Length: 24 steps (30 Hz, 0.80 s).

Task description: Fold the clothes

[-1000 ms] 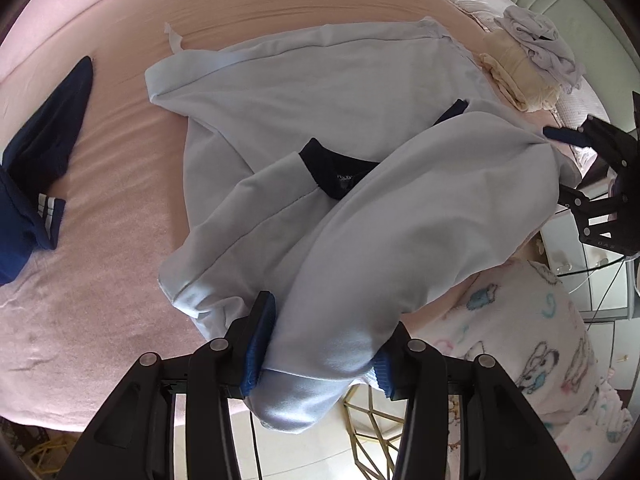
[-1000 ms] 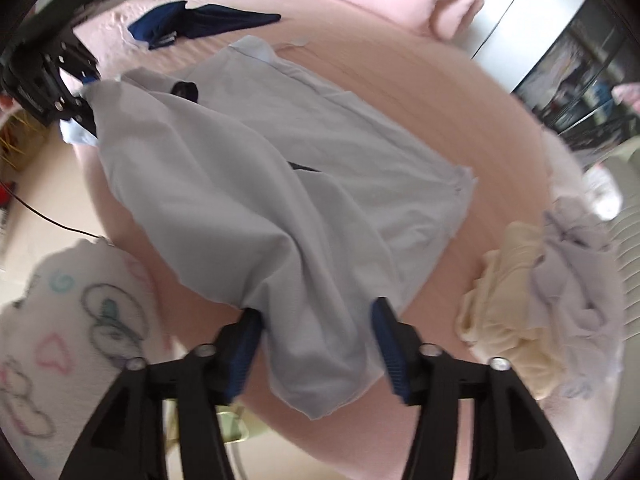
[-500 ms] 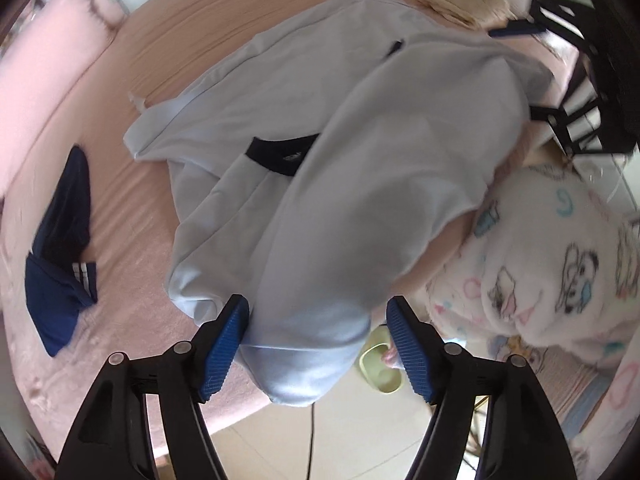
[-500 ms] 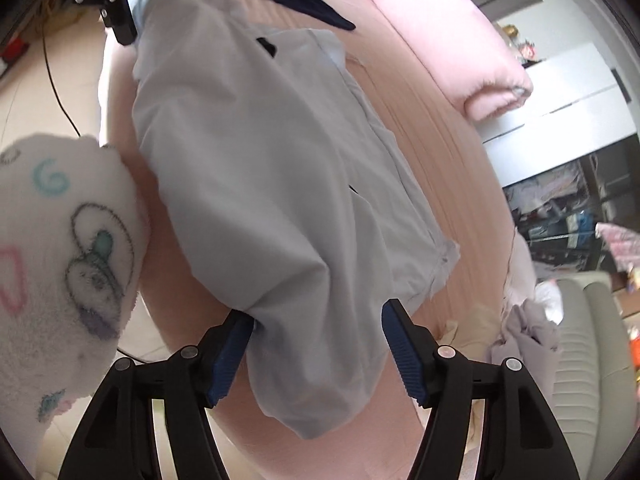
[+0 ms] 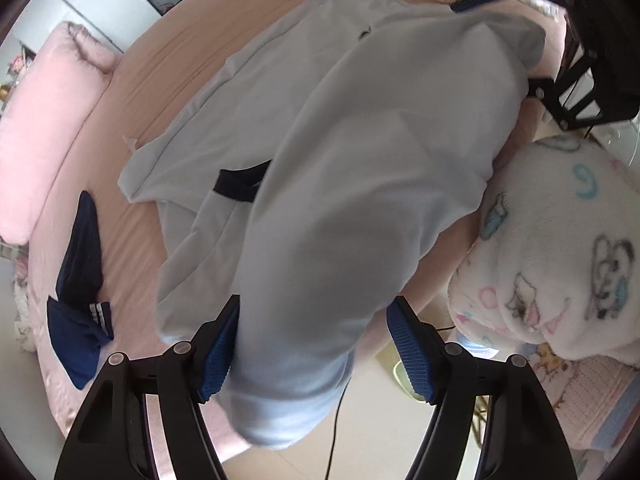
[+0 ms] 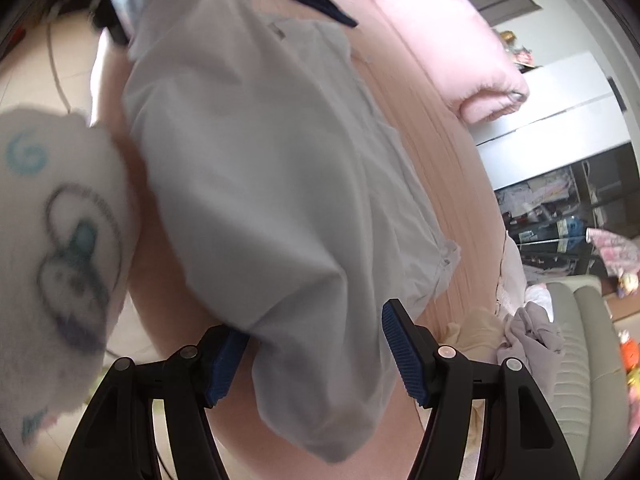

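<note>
Where pale blue shirt (image 5: 360, 184) drapes, both claws spread, tilted downward.

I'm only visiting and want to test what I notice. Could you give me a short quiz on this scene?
1. True or false: the shirt lies partly on the bed.
2. In the left view, what lies left of the shirt? A) navy garment B) red towel C) shoe
3. What hangs between the fingers of the left gripper?
Key: 1 true; 2 A; 3 the shirt.
</note>
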Each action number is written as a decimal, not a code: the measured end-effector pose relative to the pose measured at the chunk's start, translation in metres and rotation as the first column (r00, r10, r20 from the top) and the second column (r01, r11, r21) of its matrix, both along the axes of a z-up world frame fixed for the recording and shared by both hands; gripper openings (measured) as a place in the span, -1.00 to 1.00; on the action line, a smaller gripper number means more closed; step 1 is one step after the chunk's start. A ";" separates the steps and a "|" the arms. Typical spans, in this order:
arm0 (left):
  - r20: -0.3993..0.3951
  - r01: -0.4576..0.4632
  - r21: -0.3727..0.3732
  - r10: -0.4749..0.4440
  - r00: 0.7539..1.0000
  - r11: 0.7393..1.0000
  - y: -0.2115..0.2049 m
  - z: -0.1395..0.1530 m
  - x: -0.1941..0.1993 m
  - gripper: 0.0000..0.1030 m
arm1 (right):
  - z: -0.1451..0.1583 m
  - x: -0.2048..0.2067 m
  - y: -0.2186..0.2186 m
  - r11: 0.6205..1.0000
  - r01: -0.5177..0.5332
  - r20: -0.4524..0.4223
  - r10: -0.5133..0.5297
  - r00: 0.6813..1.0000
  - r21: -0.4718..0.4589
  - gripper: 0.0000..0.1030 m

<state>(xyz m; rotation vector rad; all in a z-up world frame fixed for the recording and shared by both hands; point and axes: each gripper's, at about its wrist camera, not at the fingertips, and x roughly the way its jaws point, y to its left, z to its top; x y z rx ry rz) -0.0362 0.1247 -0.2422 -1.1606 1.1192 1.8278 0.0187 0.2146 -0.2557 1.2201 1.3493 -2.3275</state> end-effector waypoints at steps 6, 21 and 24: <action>0.054 -0.034 0.062 0.031 0.998 0.997 -0.003 -0.004 -0.019 0.56 | 0.000 -0.012 0.006 0.997 0.026 0.032 -0.024 0.999 -0.077 0.27; 0.299 -0.108 0.202 0.043 0.953 0.973 -0.029 -0.007 -0.064 0.22 | 0.019 -0.040 0.048 0.836 0.298 0.413 -0.096 0.906 -0.460 -0.37; 0.466 -0.231 0.248 0.094 0.880 0.941 -0.042 -0.006 -0.098 0.15 | 0.020 -0.059 0.069 0.726 0.429 0.540 -0.094 0.836 -0.538 -0.38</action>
